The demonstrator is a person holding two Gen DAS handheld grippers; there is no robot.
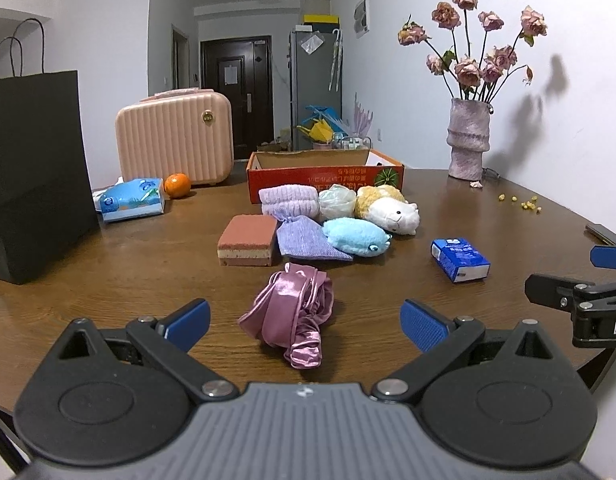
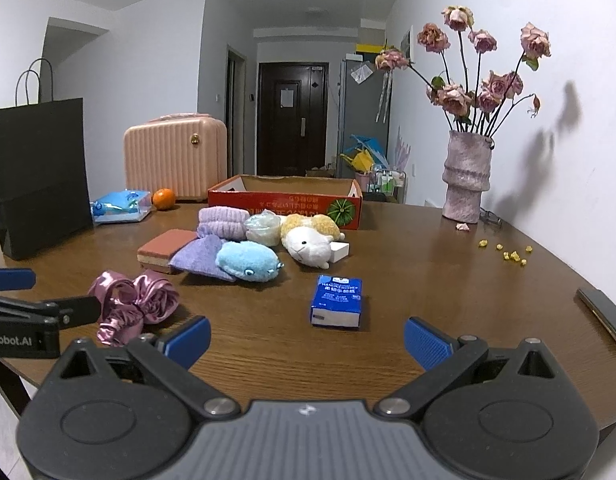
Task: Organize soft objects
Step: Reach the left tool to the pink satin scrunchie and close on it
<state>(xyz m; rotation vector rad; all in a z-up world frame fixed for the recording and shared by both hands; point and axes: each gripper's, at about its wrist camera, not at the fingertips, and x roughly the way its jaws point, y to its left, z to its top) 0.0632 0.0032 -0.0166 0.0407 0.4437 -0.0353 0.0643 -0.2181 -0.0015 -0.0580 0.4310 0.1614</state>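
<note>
My left gripper (image 1: 306,326) is open and empty, its fingers on either side of a crumpled pink satin cloth (image 1: 294,320) on the brown table (image 1: 128,264). Beyond lie a red sponge (image 1: 250,240), a purple cloth (image 1: 306,238), a blue plush (image 1: 355,236), a white and yellow plush (image 1: 389,208), a lilac knit roll (image 1: 290,200) and a clear bag (image 1: 336,201), in front of an open red cardboard box (image 1: 325,174). My right gripper (image 2: 308,342) is open and empty, just short of a blue tissue pack (image 2: 337,301). The pink cloth (image 2: 134,304) lies to its left.
A black paper bag (image 1: 34,172), a pink case (image 1: 174,138), a blue wipes pack (image 1: 132,199) and an orange (image 1: 177,185) stand at the left. A vase of dried roses (image 1: 467,140) stands back right. Yellow crumbs (image 2: 511,254) and a phone (image 2: 603,314) lie at the right.
</note>
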